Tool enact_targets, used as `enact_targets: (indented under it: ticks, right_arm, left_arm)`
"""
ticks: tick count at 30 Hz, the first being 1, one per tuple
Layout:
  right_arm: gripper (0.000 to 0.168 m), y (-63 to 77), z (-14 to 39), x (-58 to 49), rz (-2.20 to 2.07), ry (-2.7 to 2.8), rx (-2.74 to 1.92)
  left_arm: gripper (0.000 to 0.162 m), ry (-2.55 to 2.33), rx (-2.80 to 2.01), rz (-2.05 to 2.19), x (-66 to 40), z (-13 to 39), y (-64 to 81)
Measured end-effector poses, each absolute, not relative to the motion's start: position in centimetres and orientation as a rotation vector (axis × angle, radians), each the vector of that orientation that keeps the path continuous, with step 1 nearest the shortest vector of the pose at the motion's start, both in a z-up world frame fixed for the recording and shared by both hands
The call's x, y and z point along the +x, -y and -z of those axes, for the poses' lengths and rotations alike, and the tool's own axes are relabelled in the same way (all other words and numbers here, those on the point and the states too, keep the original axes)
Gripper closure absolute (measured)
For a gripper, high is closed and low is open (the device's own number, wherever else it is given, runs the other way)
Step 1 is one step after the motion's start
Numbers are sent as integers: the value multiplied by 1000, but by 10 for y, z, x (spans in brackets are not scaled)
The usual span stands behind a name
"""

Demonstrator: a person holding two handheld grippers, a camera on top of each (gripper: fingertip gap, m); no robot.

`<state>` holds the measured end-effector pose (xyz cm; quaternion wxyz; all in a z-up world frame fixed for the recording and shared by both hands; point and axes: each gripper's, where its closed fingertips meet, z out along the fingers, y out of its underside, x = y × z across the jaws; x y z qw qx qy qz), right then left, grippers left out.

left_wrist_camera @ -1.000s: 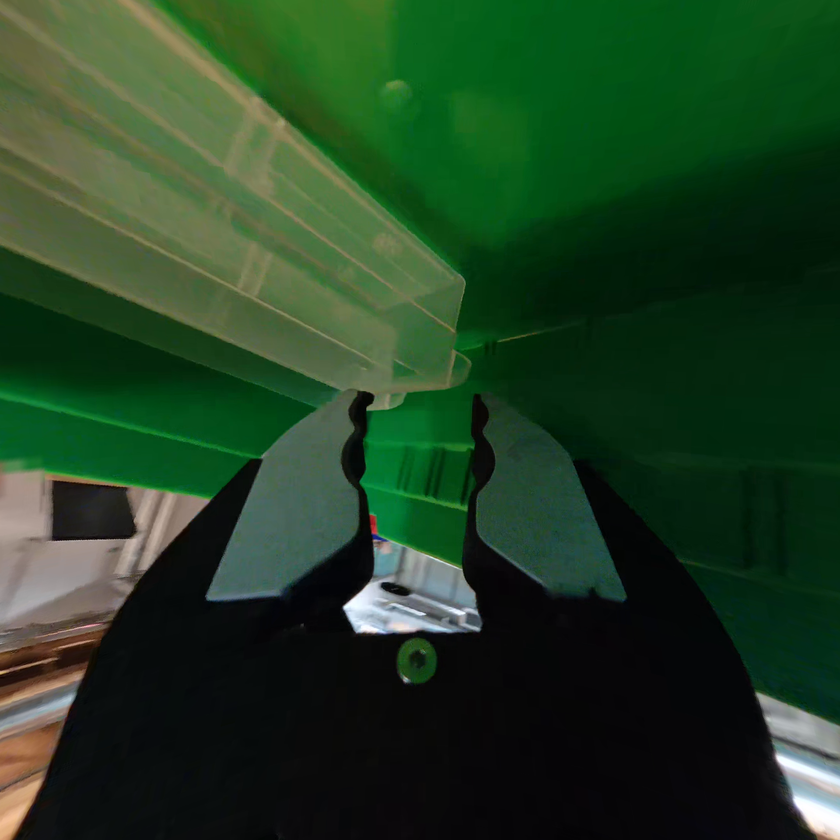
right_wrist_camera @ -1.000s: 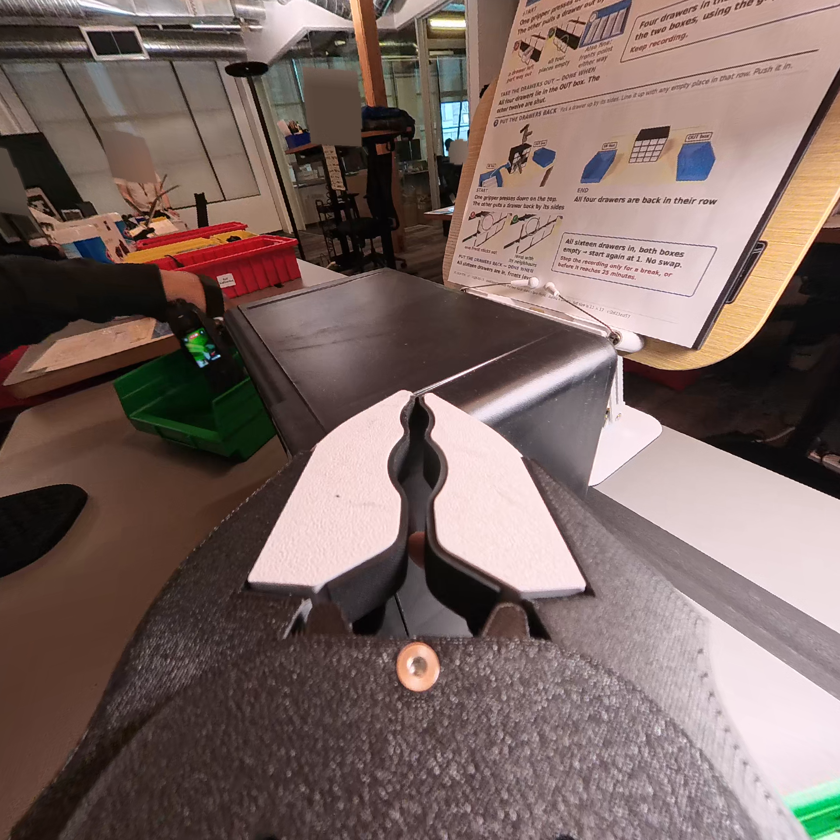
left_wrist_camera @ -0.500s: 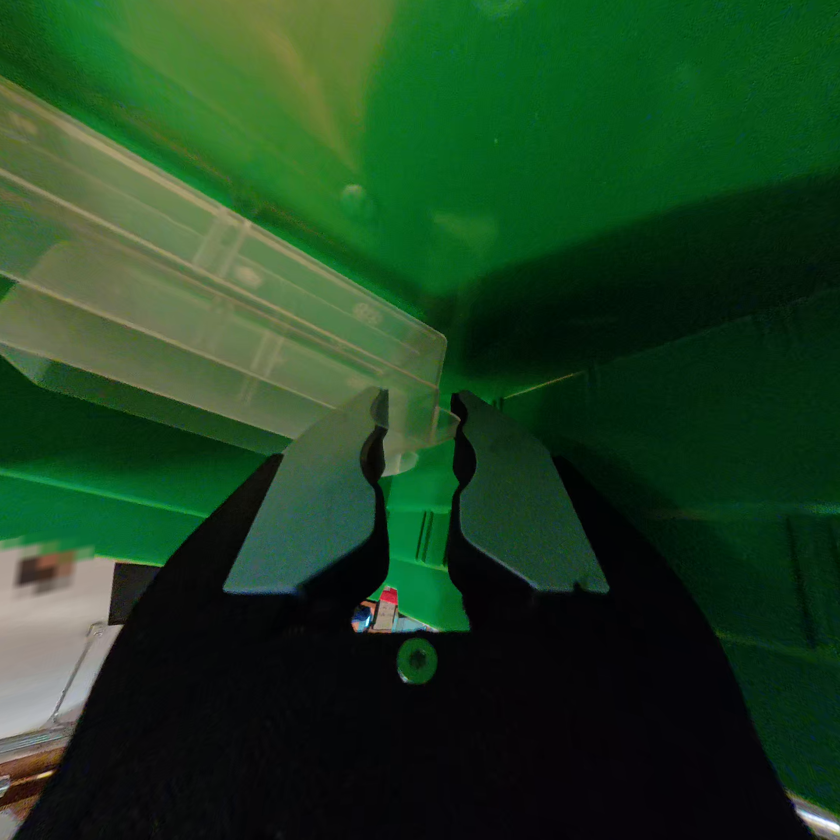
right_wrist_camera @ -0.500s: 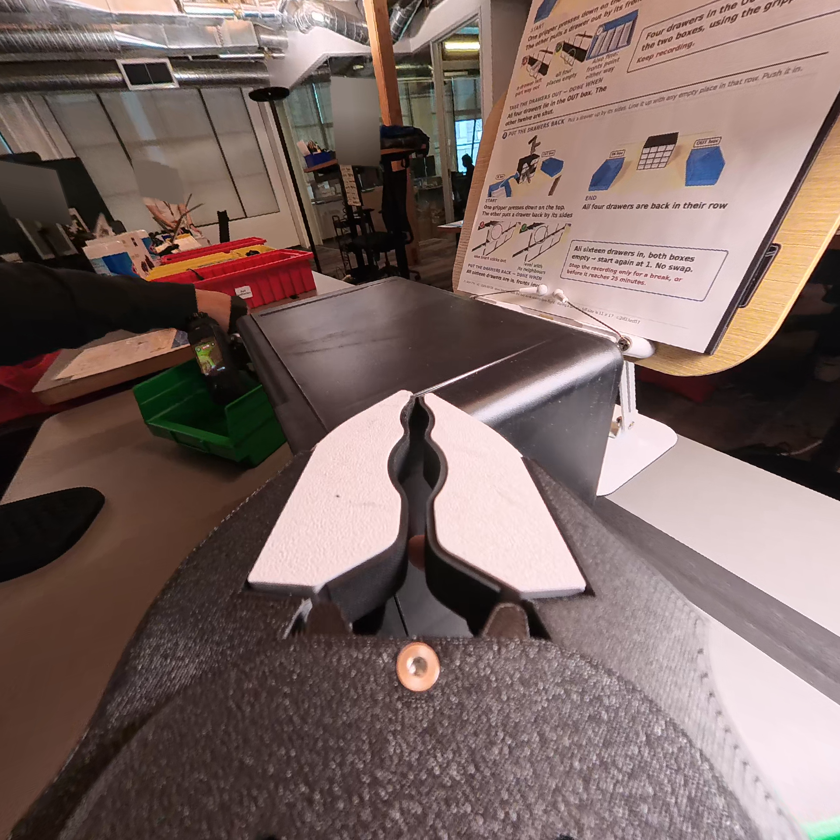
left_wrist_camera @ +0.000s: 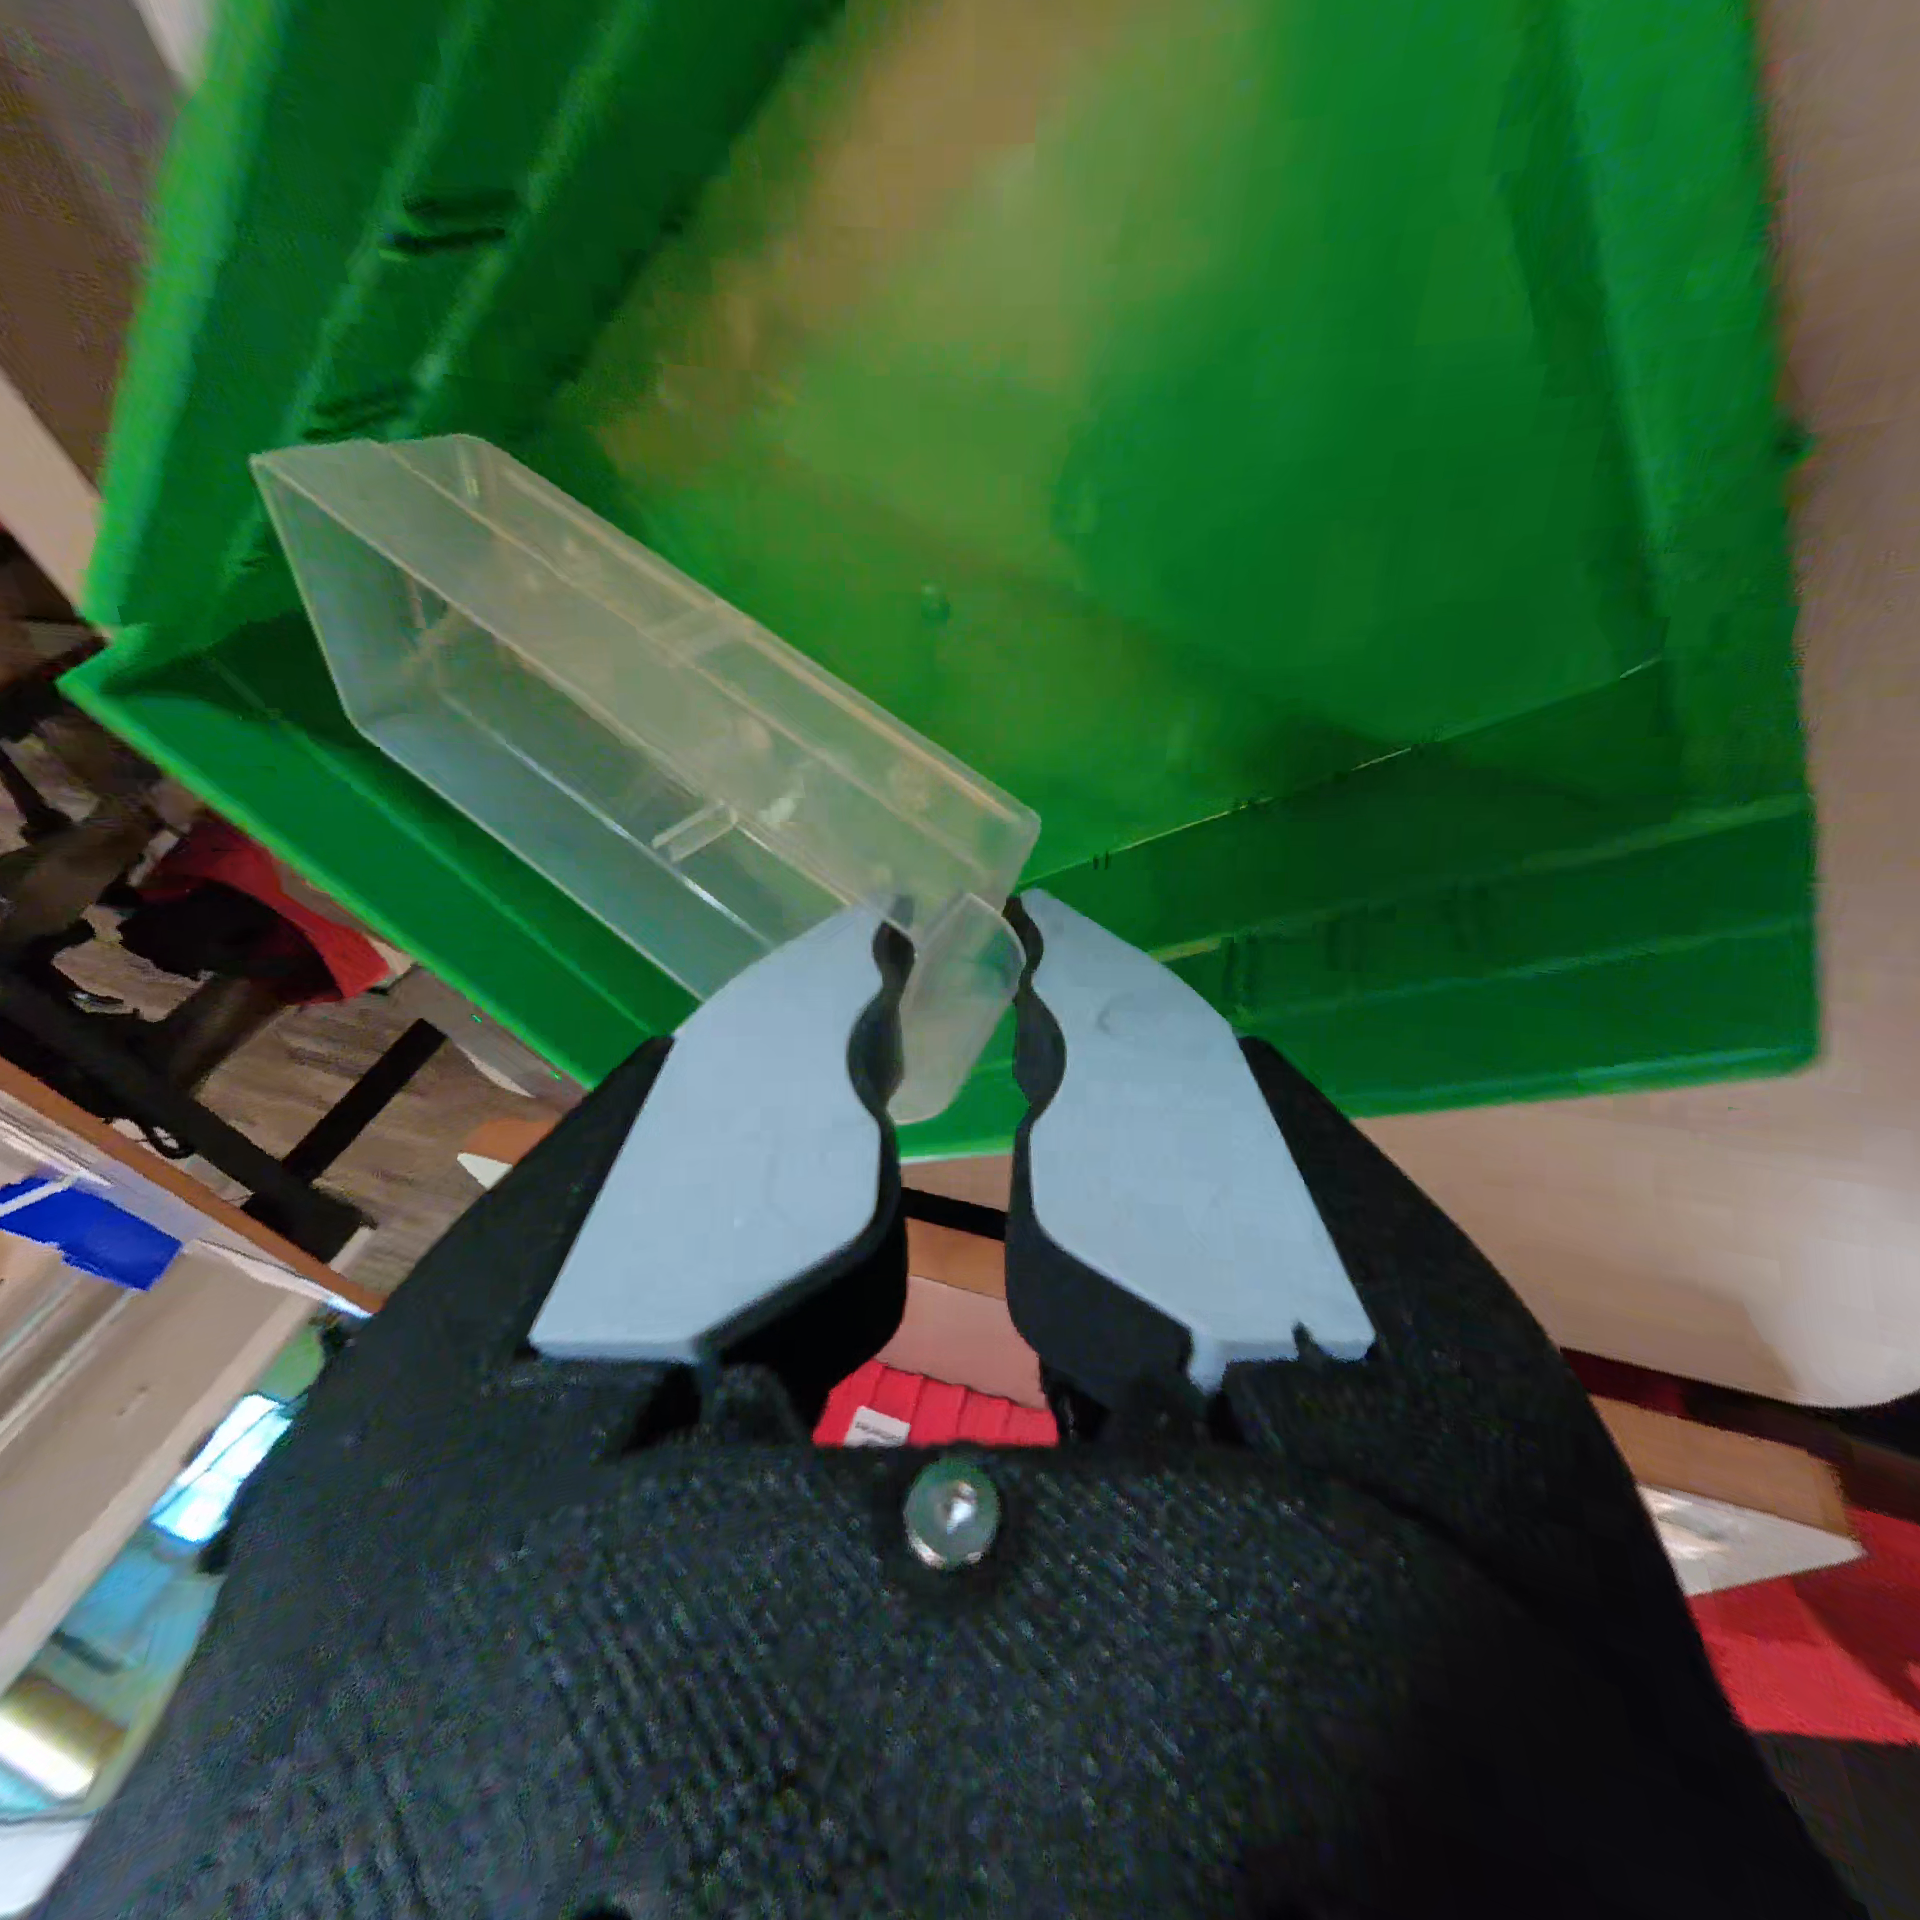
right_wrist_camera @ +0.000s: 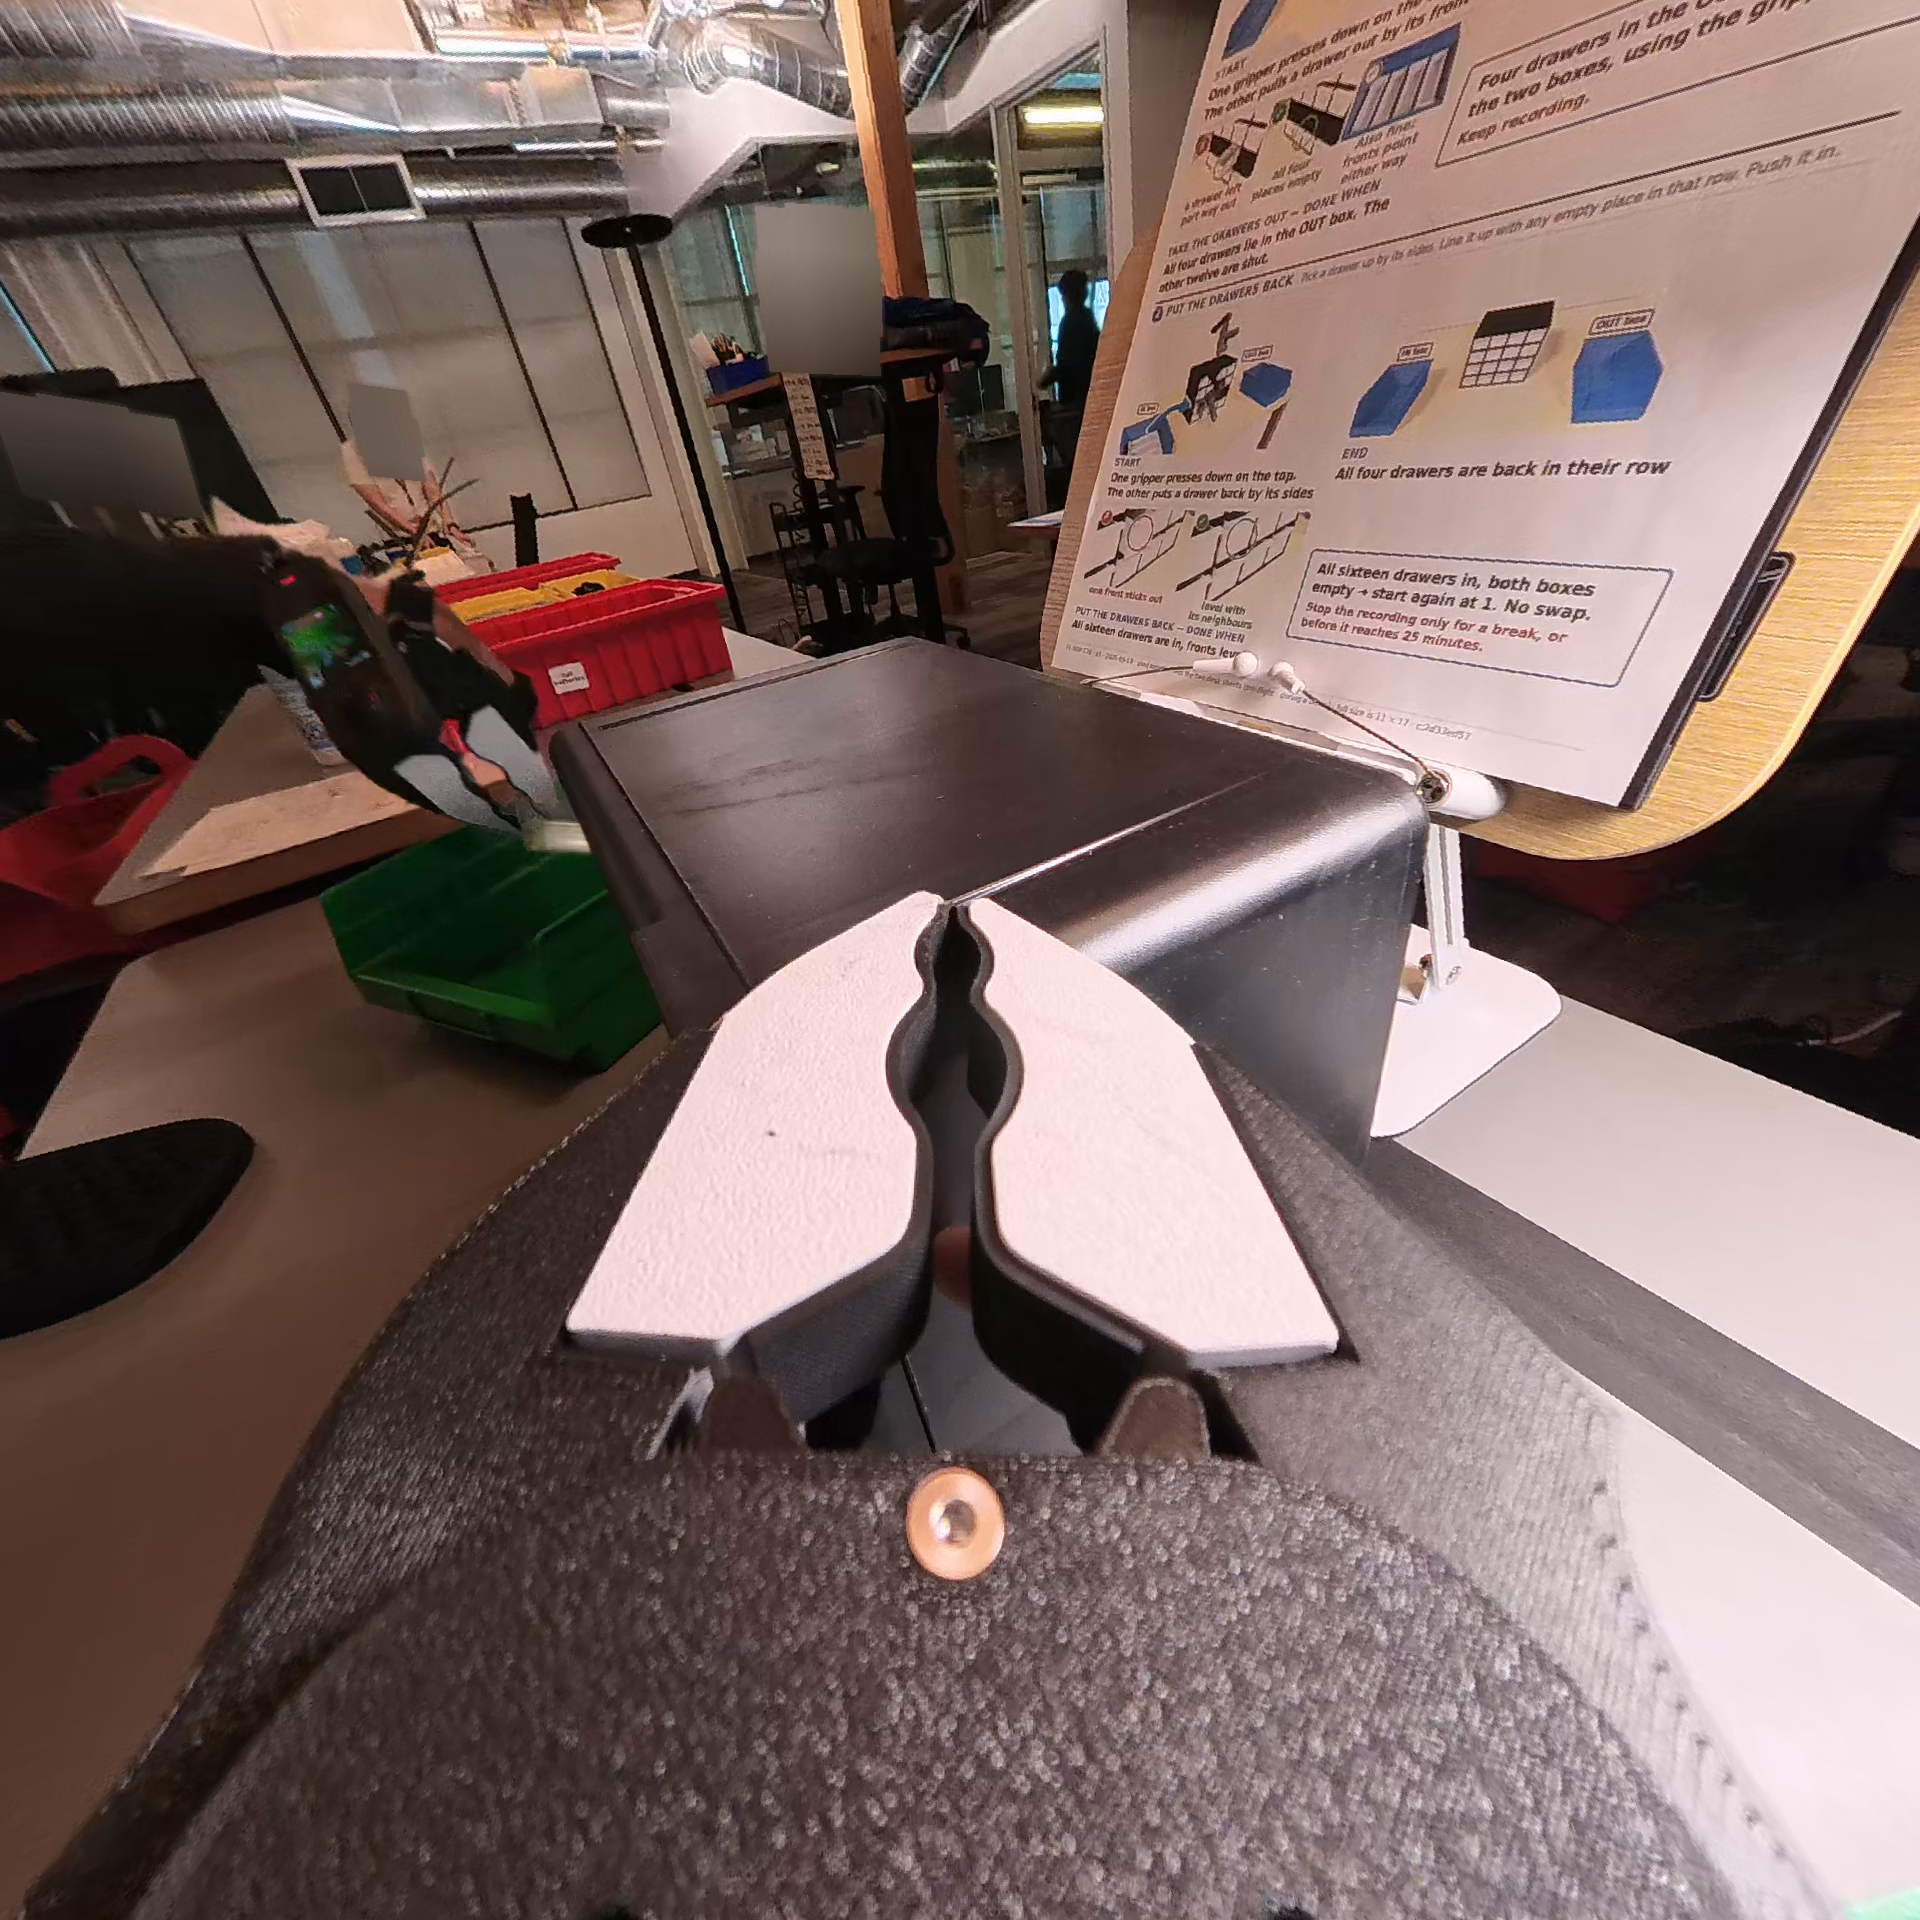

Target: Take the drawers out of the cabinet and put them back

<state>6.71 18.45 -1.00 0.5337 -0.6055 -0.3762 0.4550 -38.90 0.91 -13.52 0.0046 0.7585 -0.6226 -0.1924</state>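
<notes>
My left gripper [left_wrist_camera: 951, 914] is shut on the front tab of a clear plastic drawer [left_wrist_camera: 623, 707] and holds it above the green bin [left_wrist_camera: 1351, 416]. The drawer points away from me, tilted. In the right wrist view the left gripper [right_wrist_camera: 468, 769] hangs over the green bin [right_wrist_camera: 488, 945], just left of the black cabinet [right_wrist_camera: 935, 769]. My right gripper [right_wrist_camera: 954, 914] is shut and empty, with its tips against the cabinet's top near its right edge. The cabinet's drawer front is hidden from both views.
An instruction sheet [right_wrist_camera: 1507, 364] on a wooden board stands behind the cabinet on a white stand [right_wrist_camera: 1475, 1029]. Red bins [right_wrist_camera: 603, 623] sit on a far table. A black pad [right_wrist_camera: 104, 1205] lies on the tabletop at the left.
My left gripper closed on the clear drawer's front tab and lifted it up out of the green bin. The right gripper stayed shut on the cabinet top.
</notes>
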Motion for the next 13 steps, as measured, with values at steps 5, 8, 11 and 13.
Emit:
enact_targets:
  ticks: [5,8,11,13]
  right_arm:
    - [168,-184,10,67,-1086,898,-1444]
    - [168,-184,10,67,-1090,897,-1443]
    - [168,-184,10,67,-1088,896,-1443]
    - [168,-184,10,67,-1091,895,-1445]
  left_arm:
    - [146,1836,2626,484,-350,92,1]
    - [146,1808,2743,377,-316,69,11]
    - [146,1849,2779,323,-275,51,26]
    - [146,1860,2770,295,-246,45,39]
